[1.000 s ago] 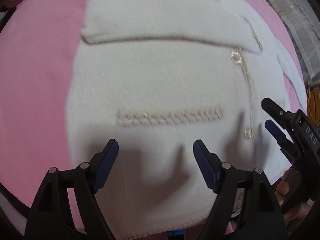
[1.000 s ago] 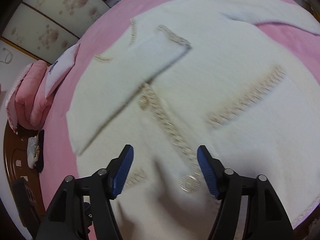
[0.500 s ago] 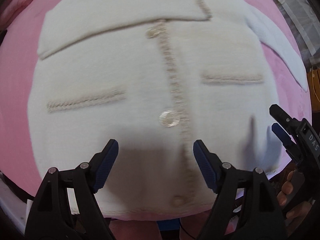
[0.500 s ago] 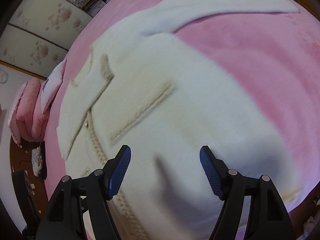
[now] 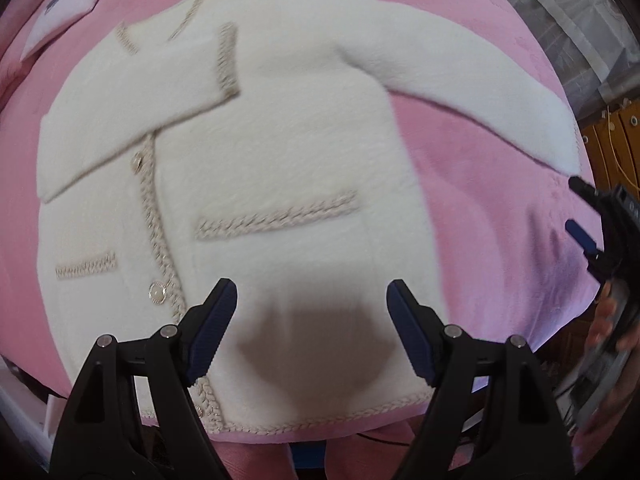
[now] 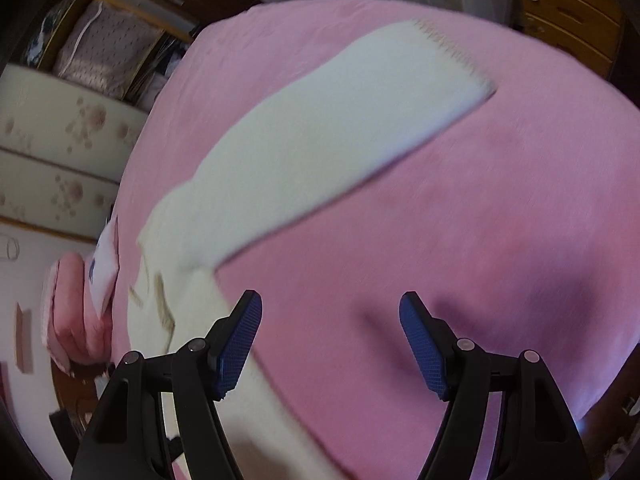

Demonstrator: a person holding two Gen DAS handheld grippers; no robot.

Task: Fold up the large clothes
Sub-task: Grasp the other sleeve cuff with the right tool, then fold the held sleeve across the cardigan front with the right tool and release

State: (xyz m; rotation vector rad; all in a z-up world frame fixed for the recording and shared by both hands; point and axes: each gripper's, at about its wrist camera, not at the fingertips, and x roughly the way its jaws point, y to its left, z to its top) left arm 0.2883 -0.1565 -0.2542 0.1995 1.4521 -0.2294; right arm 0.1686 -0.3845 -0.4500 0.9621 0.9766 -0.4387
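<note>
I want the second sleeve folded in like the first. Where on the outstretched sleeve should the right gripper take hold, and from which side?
Probably at the cuff, the braid-trimmed free end of the outstretched sleeve. It lies flat on the pink bedspread, pointing away from the cardigan body, so the open right gripper could come down over the cuff's outer edge, pinch it and carry it across.

Fuzzy matt cream cardigan point(image 5: 304, 152) with braided trim, soft pink blanket point(image 6: 460, 220), glossy wooden drawers point(image 6: 568, 12)
</note>
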